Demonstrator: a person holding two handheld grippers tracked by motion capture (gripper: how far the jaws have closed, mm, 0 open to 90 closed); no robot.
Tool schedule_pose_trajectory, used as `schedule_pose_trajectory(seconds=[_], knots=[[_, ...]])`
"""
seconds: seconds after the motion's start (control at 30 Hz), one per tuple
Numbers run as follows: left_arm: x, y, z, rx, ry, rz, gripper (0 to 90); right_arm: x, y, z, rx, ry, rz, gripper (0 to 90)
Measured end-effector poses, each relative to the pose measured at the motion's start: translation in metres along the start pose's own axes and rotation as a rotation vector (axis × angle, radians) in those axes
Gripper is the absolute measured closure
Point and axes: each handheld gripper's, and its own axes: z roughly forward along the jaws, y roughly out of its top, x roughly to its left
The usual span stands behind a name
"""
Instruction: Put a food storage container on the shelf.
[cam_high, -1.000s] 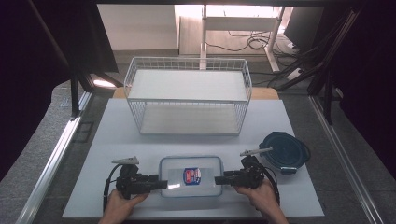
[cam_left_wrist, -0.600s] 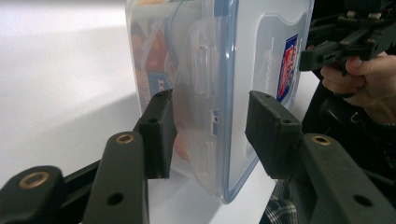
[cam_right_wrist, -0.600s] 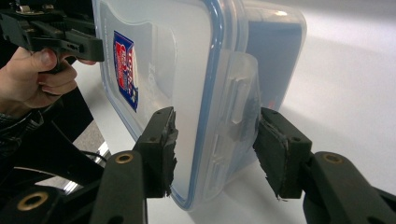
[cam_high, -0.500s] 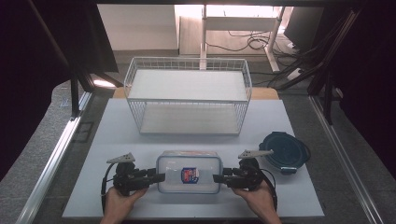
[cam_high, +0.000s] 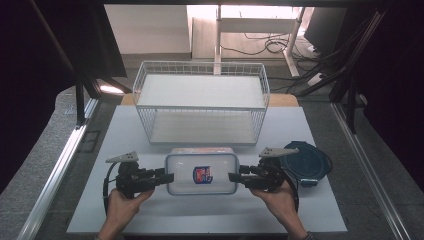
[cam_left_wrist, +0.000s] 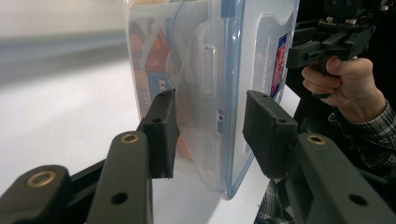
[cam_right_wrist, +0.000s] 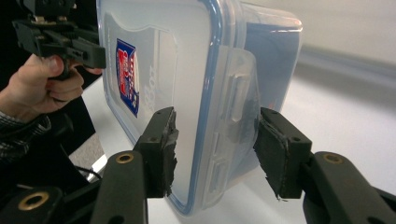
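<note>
**High view: the box has come up off the table**

High view shows the clear plastic box (cam_high: 201, 173) higher and nearer the wire basket (cam_high: 201, 102) than a second ago; both hands have risen with it. The left gripper (cam_high: 167, 177) holds its 9 o'clock end and the right gripper (cam_high: 234, 176) its 3 o'clock end. The left jaws have just been closing, with the box's side flap between them. In each gripper view the black rubber pads sit on either side of a flap, pinching it.

The box is smooth, see-through, with round corners, a blue-edged lid and a red and blue sticker. The basket is thin white wire. A dark blue round lid (cam_high: 306, 162) lies at 3 o'clock, just beside the right gripper. The white table (cam_high: 200, 215) is bare at 6 o'clock.
</note>
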Motion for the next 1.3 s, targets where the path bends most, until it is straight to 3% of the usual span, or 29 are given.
schedule_pose_trajectory(seconds=[0.2,0.5,1.3], knots=[[-0.008,0.026,-0.009,-0.011,0.006,0.039,55.8,0.003,0.021,-0.007,-0.033,0.004,-0.014,49.7],[-0.014,0.052,-0.017,-0.031,-0.011,0.063,57.1,0.003,0.043,-0.016,-0.067,0.02,-0.024,49.6],[-0.004,0.124,-0.02,-0.052,-0.029,0.064,57.6,-0.015,0.109,-0.025,-0.125,0.036,-0.001,50.0]])
